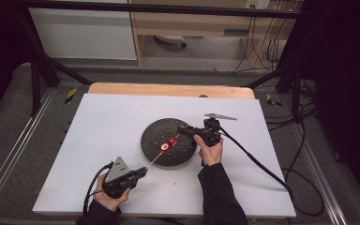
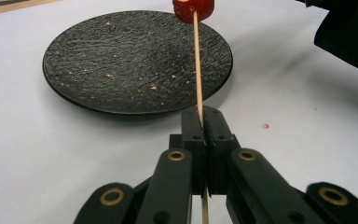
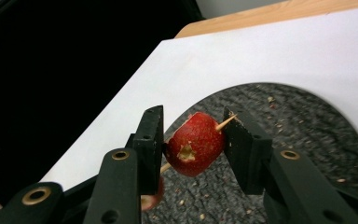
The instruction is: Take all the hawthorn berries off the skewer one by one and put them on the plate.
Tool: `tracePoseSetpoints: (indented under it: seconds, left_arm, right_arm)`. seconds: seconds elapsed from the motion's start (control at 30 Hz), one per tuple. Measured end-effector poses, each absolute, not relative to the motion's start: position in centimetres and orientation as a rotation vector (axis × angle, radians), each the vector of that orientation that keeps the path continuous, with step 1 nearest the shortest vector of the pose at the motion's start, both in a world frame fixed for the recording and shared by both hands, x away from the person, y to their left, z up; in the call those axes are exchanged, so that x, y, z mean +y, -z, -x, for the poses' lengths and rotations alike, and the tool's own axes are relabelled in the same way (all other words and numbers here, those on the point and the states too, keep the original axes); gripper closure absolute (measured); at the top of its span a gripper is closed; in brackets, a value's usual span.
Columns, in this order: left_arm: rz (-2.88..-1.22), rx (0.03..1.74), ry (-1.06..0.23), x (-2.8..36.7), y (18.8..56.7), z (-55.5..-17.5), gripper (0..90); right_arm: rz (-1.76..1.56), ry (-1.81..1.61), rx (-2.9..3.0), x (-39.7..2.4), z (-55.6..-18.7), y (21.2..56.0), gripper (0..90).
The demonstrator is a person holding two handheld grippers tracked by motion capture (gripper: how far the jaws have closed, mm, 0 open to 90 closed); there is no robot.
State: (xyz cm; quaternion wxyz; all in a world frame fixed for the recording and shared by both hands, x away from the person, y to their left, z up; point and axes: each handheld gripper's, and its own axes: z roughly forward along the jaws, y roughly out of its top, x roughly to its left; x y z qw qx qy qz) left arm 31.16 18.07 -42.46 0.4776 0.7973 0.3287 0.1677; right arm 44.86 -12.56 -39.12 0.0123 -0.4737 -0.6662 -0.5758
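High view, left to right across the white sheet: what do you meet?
Left gripper clamping the skewer → red fruit threaded on it, above the black plate → right gripper closed on the farther fruit.

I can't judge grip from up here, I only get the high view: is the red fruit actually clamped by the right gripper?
Observer: Yes. In the right gripper view the right gripper has its jaws pressed on both sides of the red fruit.
Operator: Has the skewer gone through it?
Observer: Its tip pokes out of the fruit on the far side, against the right-hand jaw; skewer.
Operator: And the left grip?
Observer: The left gripper is shut on the skewer, with a stretch of stick sticking out behind the jaws.
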Motion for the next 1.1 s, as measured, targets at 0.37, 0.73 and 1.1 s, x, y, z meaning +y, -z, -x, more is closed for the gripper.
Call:
tracePoseSetpoints:
  seconds: [0.37,0.73,1.1]
  left_arm:
    - [-1.946,0.793,-0.418,18.3,42.5,-31.0,88.0]
    - [-1.935,0.807,-0.428,18.9,42.3,-31.1,88.0]
    - [-1.885,0.86,-0.437,20.4,41.9,-31.7,88.0]
  right_arm:
    - [1.535,1.831,-2.118,-13.8,-45.9,37.8,60.4]
    - [1.6,1.881,-2.138,-15.6,-47.1,36.0,60.4]
    - [1.575,1.793,-2.252,-14.7,-46.9,37.5,60.3]
